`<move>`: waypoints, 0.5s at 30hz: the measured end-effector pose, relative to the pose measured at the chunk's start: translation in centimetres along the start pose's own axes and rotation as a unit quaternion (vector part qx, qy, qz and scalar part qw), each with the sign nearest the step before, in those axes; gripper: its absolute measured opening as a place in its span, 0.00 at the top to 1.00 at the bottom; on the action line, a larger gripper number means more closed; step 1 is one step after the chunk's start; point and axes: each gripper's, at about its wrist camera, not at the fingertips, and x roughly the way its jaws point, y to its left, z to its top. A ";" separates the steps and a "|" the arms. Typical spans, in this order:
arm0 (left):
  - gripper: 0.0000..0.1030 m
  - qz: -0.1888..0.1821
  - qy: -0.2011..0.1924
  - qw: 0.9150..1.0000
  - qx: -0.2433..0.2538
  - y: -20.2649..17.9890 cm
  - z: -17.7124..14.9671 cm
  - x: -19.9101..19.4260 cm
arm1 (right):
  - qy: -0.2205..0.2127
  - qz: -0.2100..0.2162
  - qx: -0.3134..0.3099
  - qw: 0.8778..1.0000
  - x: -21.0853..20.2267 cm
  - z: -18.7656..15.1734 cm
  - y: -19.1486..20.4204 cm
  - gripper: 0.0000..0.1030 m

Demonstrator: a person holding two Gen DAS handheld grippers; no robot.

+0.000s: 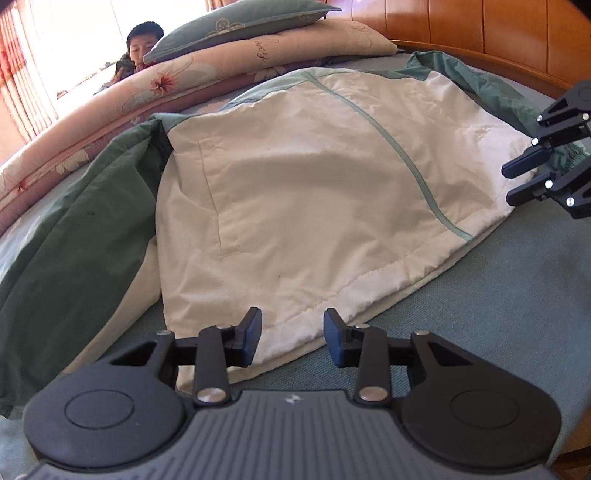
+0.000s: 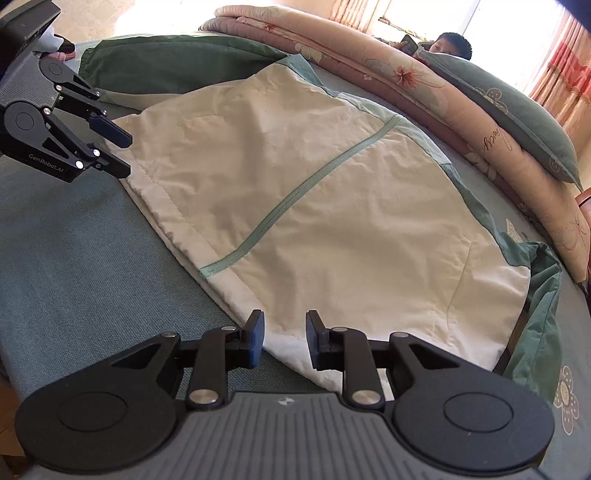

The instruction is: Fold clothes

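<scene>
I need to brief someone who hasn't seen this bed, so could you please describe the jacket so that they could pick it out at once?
On the blue-green bed cover, in front of the stacked floral quilt and pillows, a jacket lies spread flat. Unlike the patterned bedding behind it, it has a plain white body, dark green sleeves and a pale green zip strip down its middle.

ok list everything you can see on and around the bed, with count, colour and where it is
jacket: one, white with green sleeves and trim, spread flat mid-bed
bedsheet: one, blue-green, under the jacket
quilt: one, pink floral, folded along the far side
pillow: one, green floral, on the quilt
headboard: one, brown wood, at the bed's end
curtains: red and white, by the window
person: one, behind the quilt
left gripper: black, fingers apart over the hem
right gripper: black, fingers apart over the hem
</scene>
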 end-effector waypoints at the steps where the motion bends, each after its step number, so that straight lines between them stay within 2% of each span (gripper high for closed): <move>1: 0.56 0.001 -0.007 1.000 0.021 -0.5 0.1 -0.3 | -0.005 -0.001 -0.007 1.000 -0.3 0.2 0.4 0.69; 3: 0.53 0.008 -0.011 0.996 0.085 -2.2 0.1 -0.3 | -0.013 0.001 -0.024 1.000 -0.9 0.5 1.3 0.68; 6: 0.53 0.025 -0.007 0.982 0.189 -4.9 -0.2 0.5 | -0.015 0.010 -0.041 0.999 -1.1 0.8 2.2 0.68; 10: 0.52 0.041 -0.008 0.969 0.242 -6.1 -0.1 1.8 | -0.012 0.015 -0.052 0.998 -0.7 1.2 3.0 0.68; 12: 0.49 0.055 -0.012 0.960 0.273 -6.7 0.0 2.0 | -0.012 0.019 -0.051 0.998 -0.5 1.4 3.1 0.68; 15: 0.48 0.075 -0.026 0.948 0.309 -7.3 -0.3 1.8 | -0.015 0.023 -0.056 0.998 -0.1 1.7 3.6 0.68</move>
